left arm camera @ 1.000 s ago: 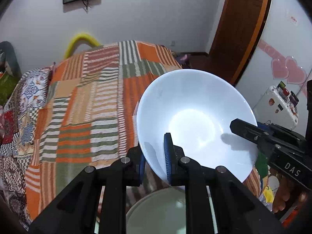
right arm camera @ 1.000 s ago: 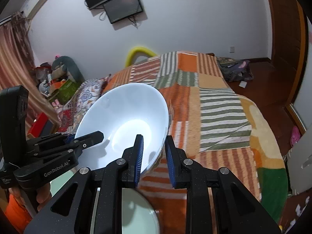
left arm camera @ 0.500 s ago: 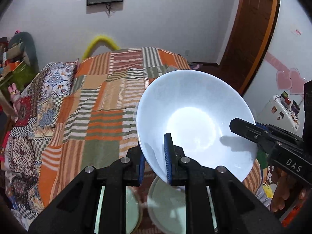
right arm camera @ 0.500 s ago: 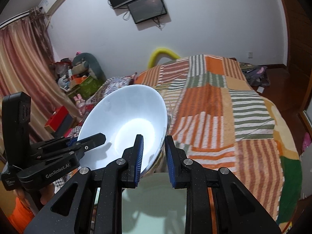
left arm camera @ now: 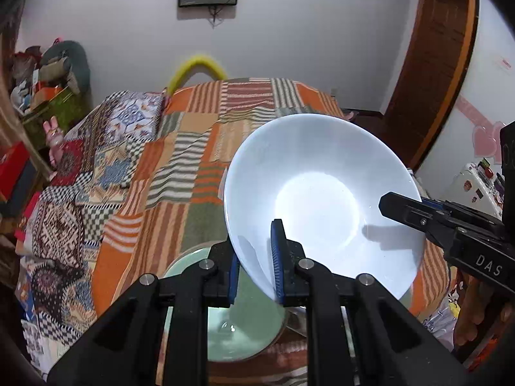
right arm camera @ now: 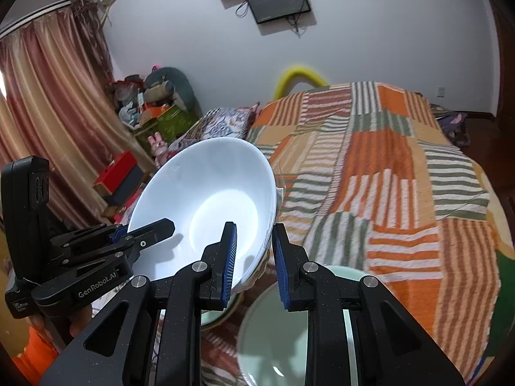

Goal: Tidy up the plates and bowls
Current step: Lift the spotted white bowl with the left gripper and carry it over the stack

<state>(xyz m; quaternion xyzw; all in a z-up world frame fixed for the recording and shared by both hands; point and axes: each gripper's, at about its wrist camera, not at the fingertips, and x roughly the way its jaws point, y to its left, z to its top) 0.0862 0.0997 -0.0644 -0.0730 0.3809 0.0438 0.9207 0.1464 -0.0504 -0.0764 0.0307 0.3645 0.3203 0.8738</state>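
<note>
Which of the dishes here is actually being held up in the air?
The large white ceramic bowl. Both the left gripper and the right gripper pinch its rim, holding it tilted, while the pale green plates lie flat underneath.

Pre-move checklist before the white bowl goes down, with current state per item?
1. Left gripper clamped on the rim of the large white ceramic bowl: ok.
2. Right gripper clamped on the opposite rim: ok.
3. Bowl empty: ok.
4. Bowl level: not ok, tilted in both views.
5. Pale green round plate below, on the striped orange patchwork bedspread, free of objects: ok where visible.
6. Gap between bowl and plate: cannot tell.
</note>
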